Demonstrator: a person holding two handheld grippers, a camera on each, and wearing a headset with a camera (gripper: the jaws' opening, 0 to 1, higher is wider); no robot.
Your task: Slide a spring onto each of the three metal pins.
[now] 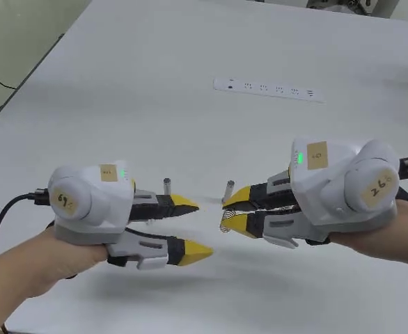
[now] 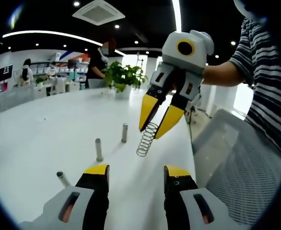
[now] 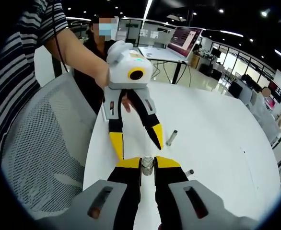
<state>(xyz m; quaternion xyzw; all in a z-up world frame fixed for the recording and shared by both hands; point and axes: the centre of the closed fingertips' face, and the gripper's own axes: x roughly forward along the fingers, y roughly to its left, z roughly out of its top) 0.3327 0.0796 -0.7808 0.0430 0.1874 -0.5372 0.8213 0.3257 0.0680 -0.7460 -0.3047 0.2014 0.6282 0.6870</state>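
Observation:
My right gripper point(image 1: 230, 211) is shut on a small metal spring point(image 1: 225, 223), which hangs from its yellow tips just above the white table. In the right gripper view the spring point(image 3: 148, 163) sits pinched between the two jaws. My left gripper point(image 1: 193, 228) faces it from the left, open and empty, a short gap away. Two short metal pins point(image 1: 167, 186) point(image 1: 230, 189) stand upright on the table just beyond the tips. The left gripper view shows three bare pins point(image 2: 124, 132) point(image 2: 98, 149) point(image 2: 61, 178) in a row, and the spring point(image 2: 146, 139) dangling to the right of the farthest one.
A white power strip point(image 1: 267, 89) lies farther back on the table point(image 1: 120, 83). A mesh chair point(image 3: 44, 143) stands at the table's near edge beside the person. Other desks, a potted plant point(image 2: 123, 75) and people are in the background.

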